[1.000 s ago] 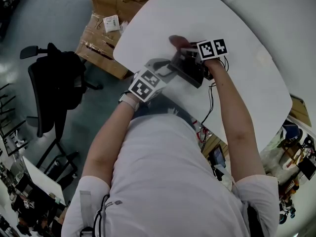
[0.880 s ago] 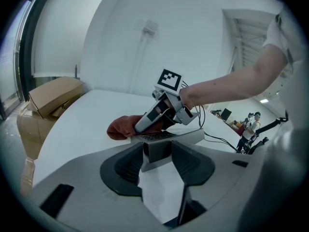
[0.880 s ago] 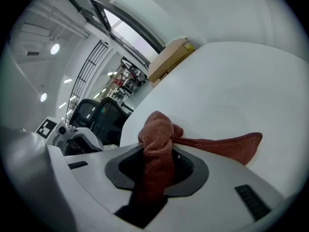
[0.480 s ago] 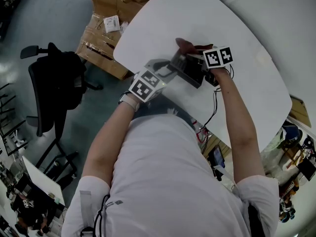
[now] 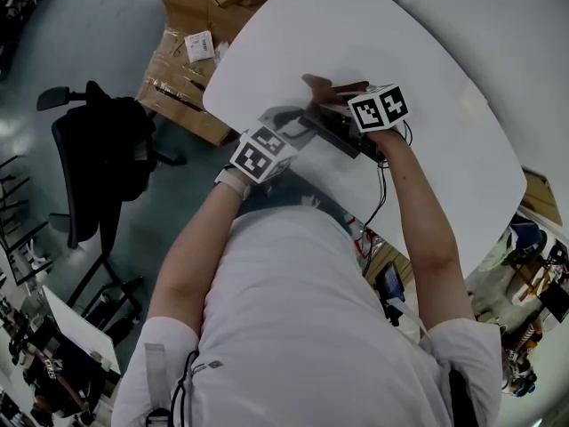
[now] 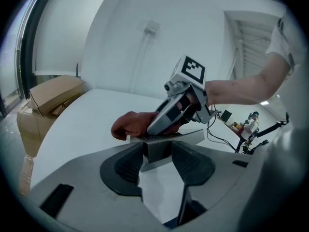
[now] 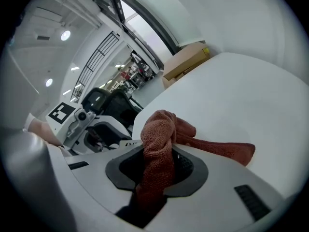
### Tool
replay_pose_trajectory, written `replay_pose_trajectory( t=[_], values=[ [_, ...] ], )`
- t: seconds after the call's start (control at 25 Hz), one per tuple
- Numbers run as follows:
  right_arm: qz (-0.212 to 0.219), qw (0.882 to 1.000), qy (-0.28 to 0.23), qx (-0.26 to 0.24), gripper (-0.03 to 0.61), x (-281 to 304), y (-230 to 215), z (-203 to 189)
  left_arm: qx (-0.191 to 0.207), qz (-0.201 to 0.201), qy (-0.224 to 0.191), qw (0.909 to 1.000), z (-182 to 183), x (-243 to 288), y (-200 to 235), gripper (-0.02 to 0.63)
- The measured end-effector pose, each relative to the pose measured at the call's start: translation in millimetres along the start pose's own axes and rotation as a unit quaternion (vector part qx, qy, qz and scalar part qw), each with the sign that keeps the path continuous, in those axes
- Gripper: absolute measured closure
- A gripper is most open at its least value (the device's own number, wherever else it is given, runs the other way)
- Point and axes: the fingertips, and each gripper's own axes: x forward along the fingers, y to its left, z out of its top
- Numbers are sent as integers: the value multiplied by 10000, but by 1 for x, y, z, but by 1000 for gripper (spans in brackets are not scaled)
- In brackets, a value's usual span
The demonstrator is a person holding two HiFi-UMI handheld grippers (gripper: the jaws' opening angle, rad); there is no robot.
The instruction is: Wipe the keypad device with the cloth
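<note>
The dark grey keypad device (image 5: pixel 342 133) lies tilted on the white table (image 5: pixel 444 69), near its front edge. My left gripper (image 5: pixel 305 125) is shut on the device's near edge (image 6: pixel 161 144) and holds it. My right gripper (image 5: pixel 345 99) is shut on a reddish-brown cloth (image 7: pixel 158 144). The bunched cloth (image 6: pixel 131 124) rests on the device's top face, at its far left end. A loose tail of the cloth (image 7: pixel 222 149) trails onto the table. Most of the keys are hidden under the cloth and the right gripper (image 6: pixel 170 116).
Taped cardboard boxes (image 5: pixel 191 43) stand on the floor past the table's left edge. A black office chair (image 5: pixel 98 149) is further left. Thin black cables (image 5: pixel 382 185) run from the device over the table's front edge.
The right gripper slid right with the cloth half a second ago, then came back left across the device. The left gripper has held still.
</note>
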Motion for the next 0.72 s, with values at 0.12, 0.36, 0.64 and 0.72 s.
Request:
replay_pose_trajectory(
  t=[0.12,0.36,0.64,0.72],
  values=[
    [-3,9998,-153,107,472,-1,2,-2,-15,-24,-15,10000,2,0,-1,425],
    [-78,9994,-322,62,472,-2,7,-1,-5,-37,-18,10000,2,0,0,423],
    [347,9984,-371,-253,471,-2,47,6,-15,-111,-81,9999,4,-1,-2,423],
    [448,9978,-381,-291,471,-1,56,9,6,-114,-73,9999,4,-1,0,423]
  ],
)
